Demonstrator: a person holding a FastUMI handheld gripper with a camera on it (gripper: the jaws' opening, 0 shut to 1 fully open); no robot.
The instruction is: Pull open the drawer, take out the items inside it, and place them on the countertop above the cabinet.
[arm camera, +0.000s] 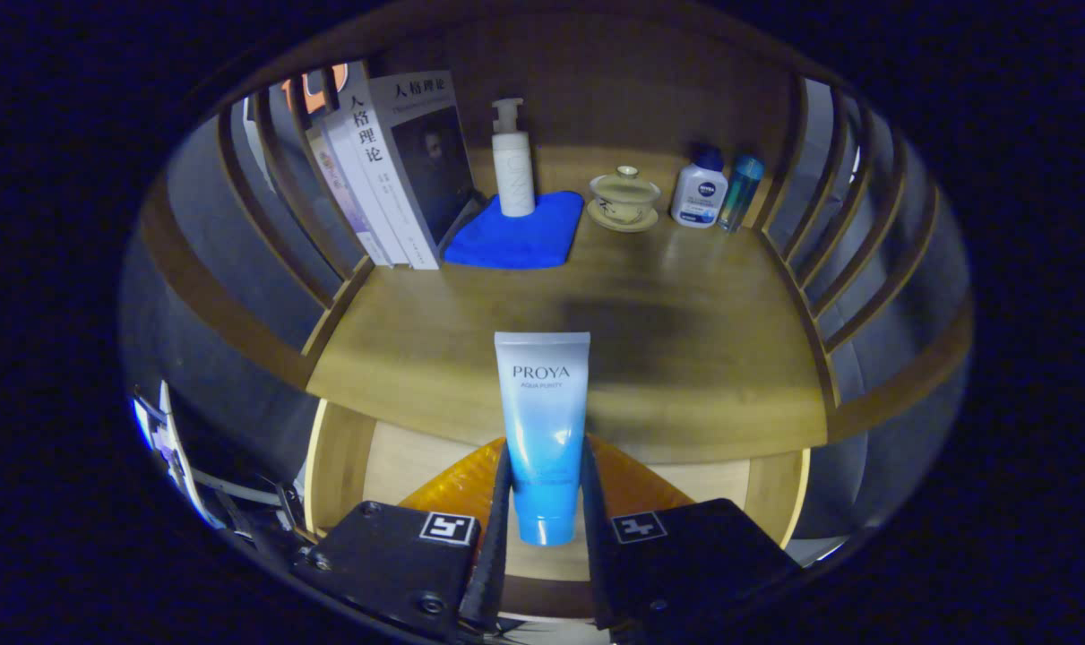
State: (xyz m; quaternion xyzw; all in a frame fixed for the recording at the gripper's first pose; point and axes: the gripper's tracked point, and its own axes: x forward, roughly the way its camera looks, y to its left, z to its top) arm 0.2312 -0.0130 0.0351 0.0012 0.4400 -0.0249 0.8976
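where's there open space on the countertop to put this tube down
The tongs grip the tube over the open drawer. The front and middle of the countertop are bare. The back row is crowded: books, pump bottle on blue cloth, lidded cup, two bottles.

The tube (542, 430), clamped between both gripper (543, 502) fingers, looked like glossy plastic; the countertop (685, 358) was smooth matt wood, the blue cloth (517, 233) soft and matt, the lidded cup (624, 197) glazed ceramic, the books (399, 161) paper-covered
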